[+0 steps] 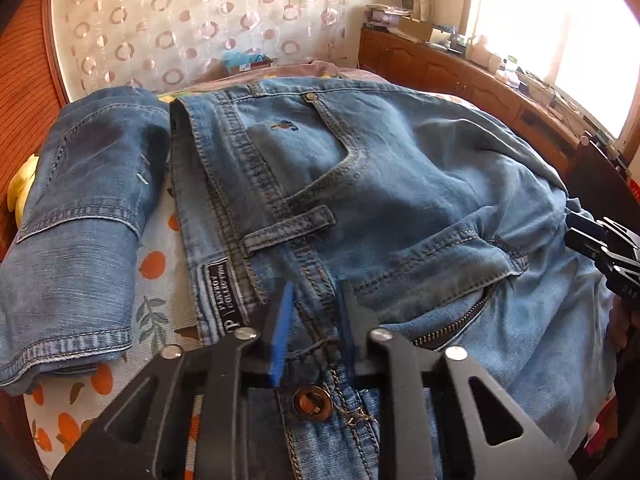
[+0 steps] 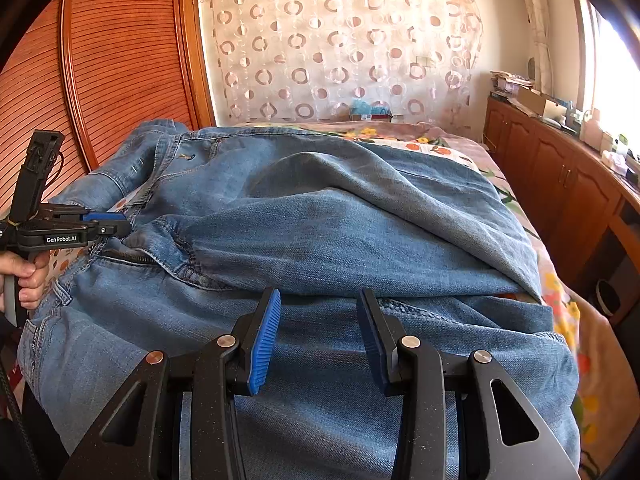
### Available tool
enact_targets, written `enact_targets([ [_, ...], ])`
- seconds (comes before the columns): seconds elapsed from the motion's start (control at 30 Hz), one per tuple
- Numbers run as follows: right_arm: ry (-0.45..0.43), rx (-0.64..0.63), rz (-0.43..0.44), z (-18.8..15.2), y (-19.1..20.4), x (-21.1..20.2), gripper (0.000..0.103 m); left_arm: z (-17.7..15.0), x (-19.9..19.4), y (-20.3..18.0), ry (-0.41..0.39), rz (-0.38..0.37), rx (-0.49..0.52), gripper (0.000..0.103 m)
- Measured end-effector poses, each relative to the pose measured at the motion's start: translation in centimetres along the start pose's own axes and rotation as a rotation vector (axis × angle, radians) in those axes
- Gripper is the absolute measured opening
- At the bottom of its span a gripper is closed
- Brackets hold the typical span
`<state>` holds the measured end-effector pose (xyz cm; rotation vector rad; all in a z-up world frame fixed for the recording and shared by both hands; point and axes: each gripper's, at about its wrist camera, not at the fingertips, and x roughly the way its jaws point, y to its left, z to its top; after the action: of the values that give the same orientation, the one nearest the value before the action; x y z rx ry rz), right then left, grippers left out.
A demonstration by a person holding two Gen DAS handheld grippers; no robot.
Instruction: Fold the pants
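Jeans [image 1: 400, 184] spread on bed [image 2: 560, 300], second folded pair [image 1: 80, 208] beside; left gripper [image 1: 316, 332] and right gripper [image 2: 318, 332] jaws apart over denim.

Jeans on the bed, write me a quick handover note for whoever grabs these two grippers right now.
Left gripper: open, low over the waistband by the fly button, gripping nothing.
Right gripper: open, low over the leg fabric, gripping nothing.
Jeans: spread on the fruit-print bedsheet, one leg already laid over the other, fabric still rumpled. A second pair of jeans lies folded to the left.
Done: lengthwise fold, it seems.
Left: smooth it, then probably fold the legs up towards the waistband.
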<state>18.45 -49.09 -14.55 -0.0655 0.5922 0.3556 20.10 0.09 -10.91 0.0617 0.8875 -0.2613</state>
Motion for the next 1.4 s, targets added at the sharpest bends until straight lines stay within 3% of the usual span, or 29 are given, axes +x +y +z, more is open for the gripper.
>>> enact_targets([
  [0.1,0.0,0.0,0.001,0.0,0.0,0.0,0.041,-0.1,-0.3,0.4,-0.01,-0.005,-0.015,0.005],
  [0.67,-0.003,0.002,0.0,0.0,0.0,0.1,0.041,2.6,-7.4,0.1,-0.183,-0.051,0.002,0.005],
  [0.8,-0.005,0.002,0.0,-0.1,-0.1,0.0,0.041,3.1,-8.0,-0.3,-0.175,-0.018,0.04,0.005],
  [0.93,-0.011,-0.001,0.004,-0.3,-0.1,-0.1,0.041,1.0,-6.5,0.4,-0.104,0.043,0.074,0.005],
  [1.0,-0.012,-0.003,0.006,-0.3,-0.1,-0.1,0.041,-0.1,-5.0,1.2,-0.055,0.045,0.052,0.0],
  [1.03,-0.012,-0.004,0.005,-0.3,-0.1,-0.1,0.041,-0.7,-4.3,1.7,-0.039,0.077,0.047,0.0],
  [1.13,-0.009,0.0,0.006,-0.3,-0.2,-0.1,0.041,-1.4,-3.4,2.8,-0.014,0.067,0.011,0.0],
  [1.3,-0.005,0.003,0.007,-0.1,-0.3,0.0,0.041,-0.8,-4.3,2.3,-0.076,0.028,0.008,0.0],
  [1.4,0.001,0.004,0.005,-0.1,-0.3,-0.1,0.041,0.2,-4.8,1.6,-0.116,0.001,0.013,0.006],
])
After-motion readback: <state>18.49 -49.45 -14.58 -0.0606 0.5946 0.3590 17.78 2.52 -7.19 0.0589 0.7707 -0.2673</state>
